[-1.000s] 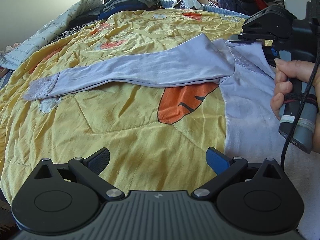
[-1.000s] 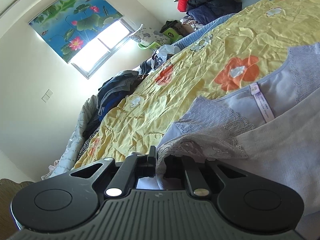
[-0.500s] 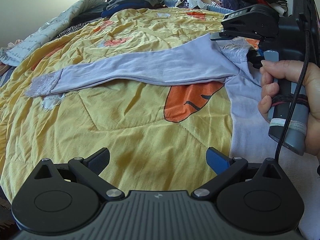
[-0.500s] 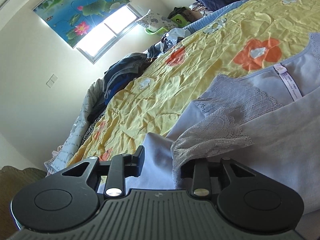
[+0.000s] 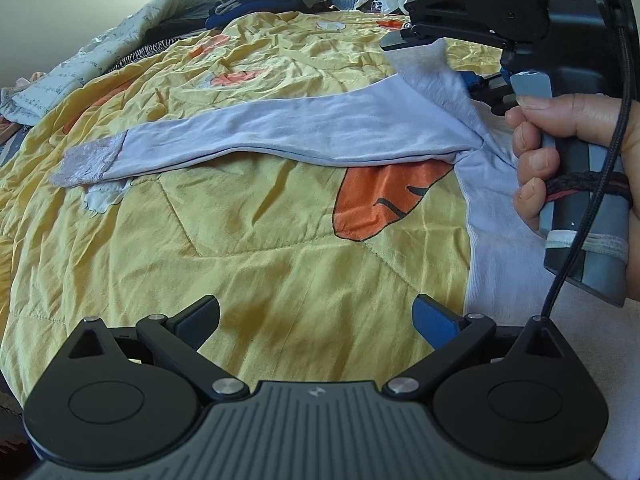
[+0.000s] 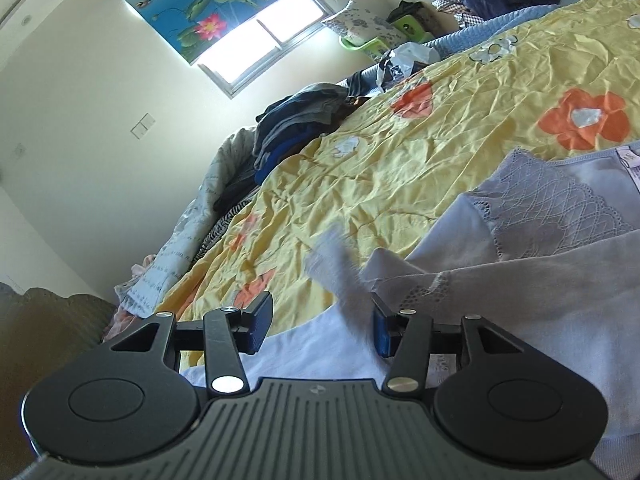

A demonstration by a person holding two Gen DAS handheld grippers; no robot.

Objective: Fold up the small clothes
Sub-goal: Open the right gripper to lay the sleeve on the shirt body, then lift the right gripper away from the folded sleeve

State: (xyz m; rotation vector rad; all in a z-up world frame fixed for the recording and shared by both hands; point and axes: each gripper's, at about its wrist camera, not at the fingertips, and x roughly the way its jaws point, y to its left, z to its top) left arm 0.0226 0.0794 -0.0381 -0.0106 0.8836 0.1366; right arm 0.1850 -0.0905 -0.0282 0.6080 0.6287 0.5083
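The left wrist view looks steeply down over its own tongs [image 5: 316, 320] at the yellow quilt [image 5: 240, 240] from close above. The right wrist view sits low and rolled – facing across the bed toward the window [image 6: 260, 48]. Both share the lilac top [image 5: 300, 128] and quilt.

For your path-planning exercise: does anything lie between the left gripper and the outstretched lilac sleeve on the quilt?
Nothing visible does. Only bare yellow quilt lies between the left gripper, fingers open, and the sleeve stretched flat across it.
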